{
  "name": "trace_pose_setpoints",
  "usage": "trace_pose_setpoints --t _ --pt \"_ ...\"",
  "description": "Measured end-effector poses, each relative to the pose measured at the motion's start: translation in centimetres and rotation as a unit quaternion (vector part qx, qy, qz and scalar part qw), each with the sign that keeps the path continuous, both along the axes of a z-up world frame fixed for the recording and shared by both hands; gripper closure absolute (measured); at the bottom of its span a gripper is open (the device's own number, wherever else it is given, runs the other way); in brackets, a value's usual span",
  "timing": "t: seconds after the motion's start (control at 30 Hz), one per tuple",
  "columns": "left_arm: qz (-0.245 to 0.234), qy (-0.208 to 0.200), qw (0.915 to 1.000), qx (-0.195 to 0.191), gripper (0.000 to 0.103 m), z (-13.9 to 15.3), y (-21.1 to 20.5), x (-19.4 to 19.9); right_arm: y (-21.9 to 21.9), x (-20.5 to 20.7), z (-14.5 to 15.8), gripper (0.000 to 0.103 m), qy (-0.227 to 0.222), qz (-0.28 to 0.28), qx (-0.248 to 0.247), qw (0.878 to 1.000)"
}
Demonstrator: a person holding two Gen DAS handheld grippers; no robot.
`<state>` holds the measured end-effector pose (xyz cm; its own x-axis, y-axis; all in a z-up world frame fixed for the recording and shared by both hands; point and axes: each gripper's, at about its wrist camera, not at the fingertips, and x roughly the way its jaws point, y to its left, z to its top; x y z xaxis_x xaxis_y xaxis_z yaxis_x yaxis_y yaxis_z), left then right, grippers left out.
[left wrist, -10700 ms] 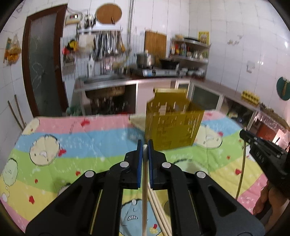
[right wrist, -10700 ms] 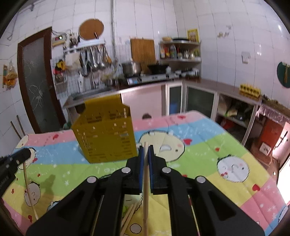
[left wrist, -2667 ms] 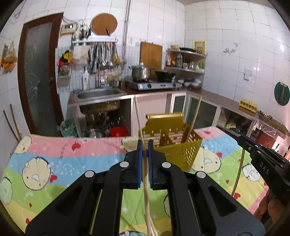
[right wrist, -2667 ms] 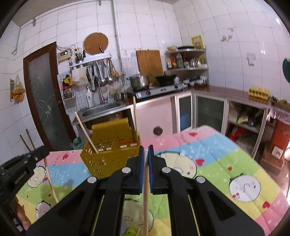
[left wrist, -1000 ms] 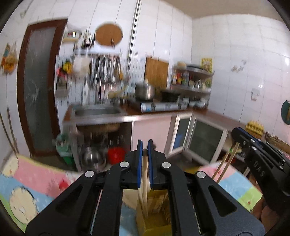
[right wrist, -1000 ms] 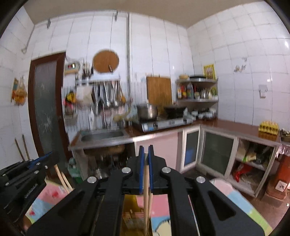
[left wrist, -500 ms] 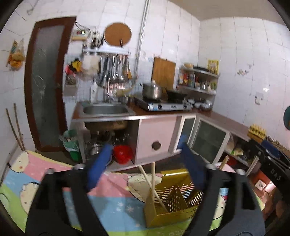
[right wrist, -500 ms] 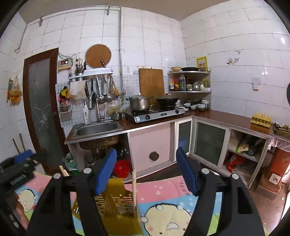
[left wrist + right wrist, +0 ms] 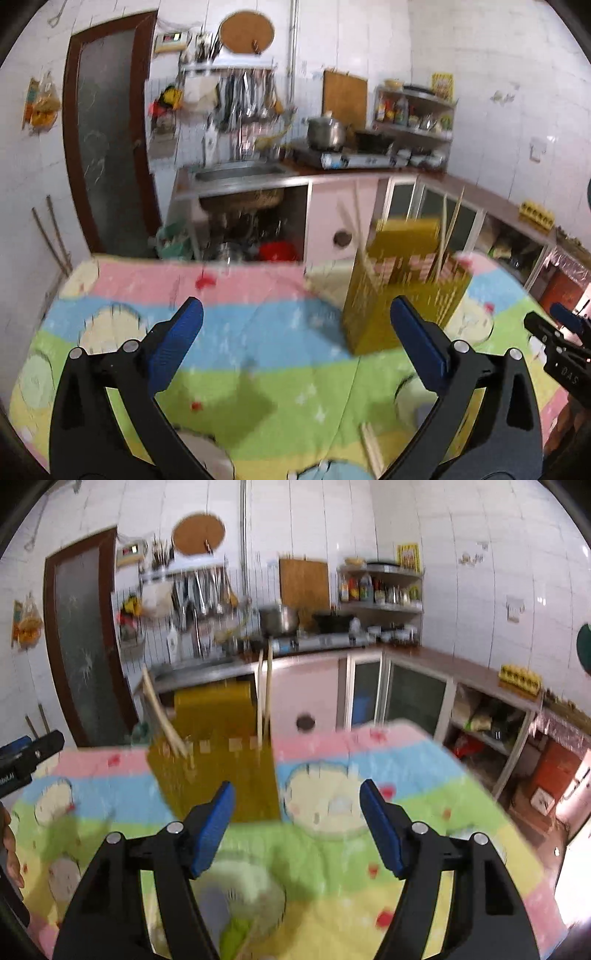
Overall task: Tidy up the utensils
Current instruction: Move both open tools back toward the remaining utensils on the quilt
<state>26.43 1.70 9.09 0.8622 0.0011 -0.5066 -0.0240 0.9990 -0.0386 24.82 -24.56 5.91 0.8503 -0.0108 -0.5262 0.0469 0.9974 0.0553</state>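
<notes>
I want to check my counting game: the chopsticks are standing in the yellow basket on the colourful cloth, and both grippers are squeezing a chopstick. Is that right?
Not quite. The chopsticks do stand in the yellow basket on the colourful cloth, but both wrist views show the left gripper and right gripper with nothing between their blue pads; the left is opening.

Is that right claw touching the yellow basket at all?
Apart. In the right wrist view the right gripper is open with nothing between its pads, and tablecloth shows between them and the basket beyond.
</notes>
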Motion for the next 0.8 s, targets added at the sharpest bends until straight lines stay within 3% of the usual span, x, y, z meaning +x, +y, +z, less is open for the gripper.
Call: trace_pose_setpoints --t 0.13,0.37,0.5,0.67,0.8 --pt "-0.006 0.056 0.9982 -0.020 0.005 -4.3 0.4 -0.1 0.2 -0.8 -3.7 0.034 0.039 -0.010 0.007 0.999" --pt "-0.019 0.103 0.9944 -0.016 0.005 -9.0 -0.9 -0.5 -0.1 -1.3 -8.4 0.034 0.088 -0.024 0.028 0.995" --pt "-0.028 0.120 0.9919 -0.032 0.005 -10.8 -1.3 -0.6 0.0 -1.3 -9.5 0.034 0.102 -0.027 0.029 0.994" --pt "-0.028 0.135 0.9904 -0.006 0.005 -12.5 -1.9 -0.6 0.8 -1.2 -10.3 0.034 0.113 -0.022 0.034 0.993" --pt "-0.025 0.150 0.9883 -0.011 0.005 -13.6 -1.6 -0.2 1.4 -0.9 -10.8 0.034 0.123 -0.021 0.025 0.992"
